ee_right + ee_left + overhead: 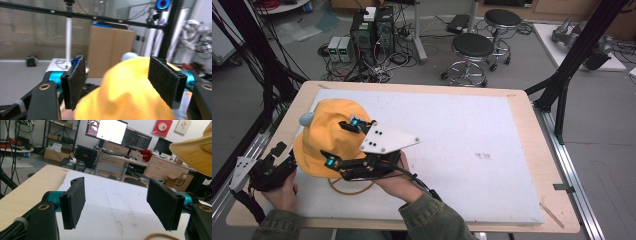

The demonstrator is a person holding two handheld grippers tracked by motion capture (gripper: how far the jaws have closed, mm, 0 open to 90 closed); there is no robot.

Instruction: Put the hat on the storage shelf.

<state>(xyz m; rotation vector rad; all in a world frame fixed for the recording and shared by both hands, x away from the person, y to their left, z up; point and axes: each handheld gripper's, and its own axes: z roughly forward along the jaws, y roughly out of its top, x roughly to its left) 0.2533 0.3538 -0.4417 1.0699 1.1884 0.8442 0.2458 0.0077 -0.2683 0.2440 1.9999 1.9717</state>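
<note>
1. A yellow cap (326, 135) is sitting at the left of the high view, its crown bulging upward near the left edge of the white mat (462, 130) that is covering the tabletop (532, 150); something pale blue-grey (306, 118) is peeking out at the cap's upper left, too hidden to name.

2. The right hand-held gripper (343, 145) is hovering over the cap from the lower right, with one jaw above the crown's upper part and the other beside its lower edge. In the right gripper view the cap (125, 92) is lying between and just beyond the jaws; they are standing wide, the pads (76, 80) are not pressing the fabric, and nothing is being held.

3. The left hand-held gripper (282, 159) is resting at the lower left of the high view, just beside the cap's left edge. Its own view is showing the jaws wide apart with bare mat (112, 202) between them and the cap's brim (192, 152) overhanging at the upper right.

4. A thin tan loop, perhaps a rubber band (349, 189), is lying on the mat below the cap.

5. The cap is lying directly beneath and ahead of the right hand-held gripper, so that hand is the nearer one. Any next grasp is probably depending on lowering those jaws onto the crown.
</note>
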